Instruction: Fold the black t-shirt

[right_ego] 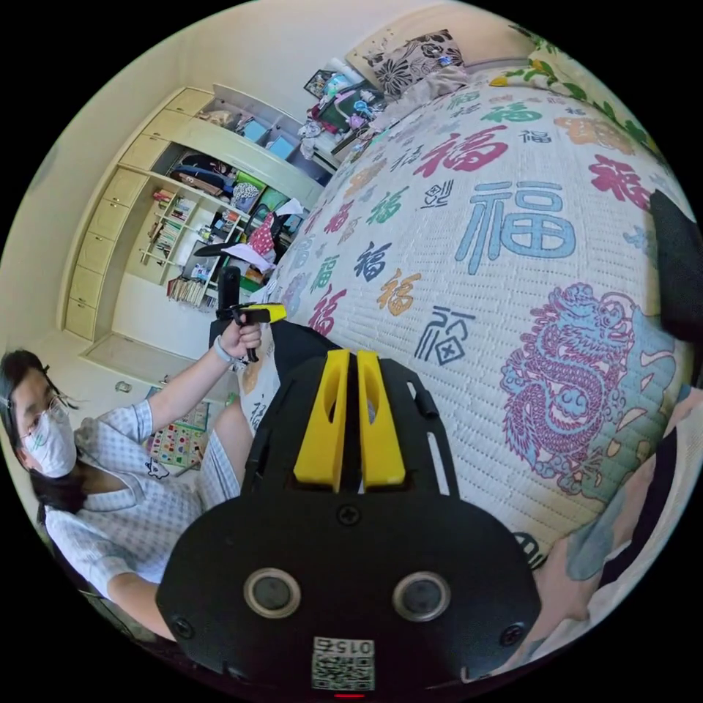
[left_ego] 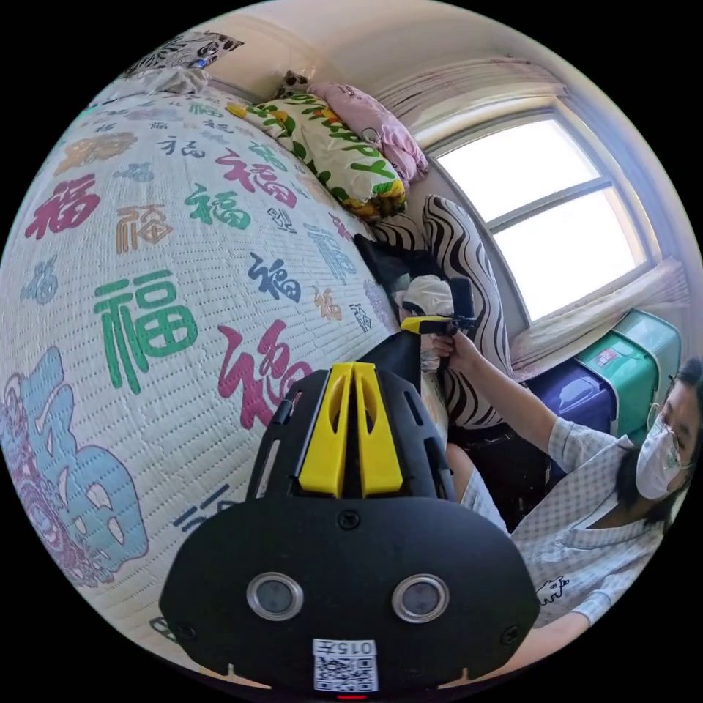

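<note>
Stretching, seemingly, black t-shirt (left_ego: pixel 399 351) between both tongs.

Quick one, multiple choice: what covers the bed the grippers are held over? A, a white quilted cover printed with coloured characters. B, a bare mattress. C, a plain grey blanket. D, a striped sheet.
A: the bed cover is white and quilted, with red, green, blue and orange characters across it and a dragon motif near the right gripper.

2 tongs (left_ego: pixel 354 373) (right_ego: pixel 349 362), 1 black tee (left_ego: pixel 401 350), 1 bedspread (left_ego: pixel 183 256), 3 pillows (left_ego: pixel 333 150), 1 person (left_ego: pixel 586 512), 1 window (left_ego: pixel 549 212).
</note>
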{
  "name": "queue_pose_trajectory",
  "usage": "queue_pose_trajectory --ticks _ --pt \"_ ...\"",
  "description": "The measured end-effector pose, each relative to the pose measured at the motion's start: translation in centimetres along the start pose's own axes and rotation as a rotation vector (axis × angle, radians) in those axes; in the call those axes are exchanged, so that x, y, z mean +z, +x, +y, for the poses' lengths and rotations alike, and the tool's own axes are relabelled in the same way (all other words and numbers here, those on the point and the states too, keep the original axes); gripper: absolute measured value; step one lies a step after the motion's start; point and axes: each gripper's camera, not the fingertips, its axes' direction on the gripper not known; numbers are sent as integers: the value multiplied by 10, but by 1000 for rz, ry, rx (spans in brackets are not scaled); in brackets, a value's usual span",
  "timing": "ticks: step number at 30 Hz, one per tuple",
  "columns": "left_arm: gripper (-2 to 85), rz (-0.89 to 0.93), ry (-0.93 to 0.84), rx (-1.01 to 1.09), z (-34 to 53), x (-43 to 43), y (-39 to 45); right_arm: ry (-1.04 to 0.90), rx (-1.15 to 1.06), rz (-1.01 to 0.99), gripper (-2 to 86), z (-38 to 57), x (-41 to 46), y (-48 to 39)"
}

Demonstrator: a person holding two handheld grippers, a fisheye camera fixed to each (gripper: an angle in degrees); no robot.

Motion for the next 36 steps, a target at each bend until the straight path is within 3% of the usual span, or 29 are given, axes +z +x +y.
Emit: queue_pose_trajectory --ticks 4,9,12,15,20,30,36 --pt "77 79 164 -139 31 -25 -23 103 94 -6 87 24 -6 2" --pt "114 138 149 -251 75 -29 -49 37 173 -84 134 67 12 17" --pt "117 295 177 -273 82 -11 -54 150 170 -217 137 78 25 19" --pt "101 361 192 -279 77 8 -50 141 162 -376 125 68 51 13" --pt "13 244 35 -233 73 21 -28 -11 47 -177 65 52 71 -41" --pt "4 -1 32 396 144 -3 126 -62 -439 105 65 104 54 -225" --pt "5 -165 -90 639 262 31 212 -289 -703 433 64 210 104 -340"
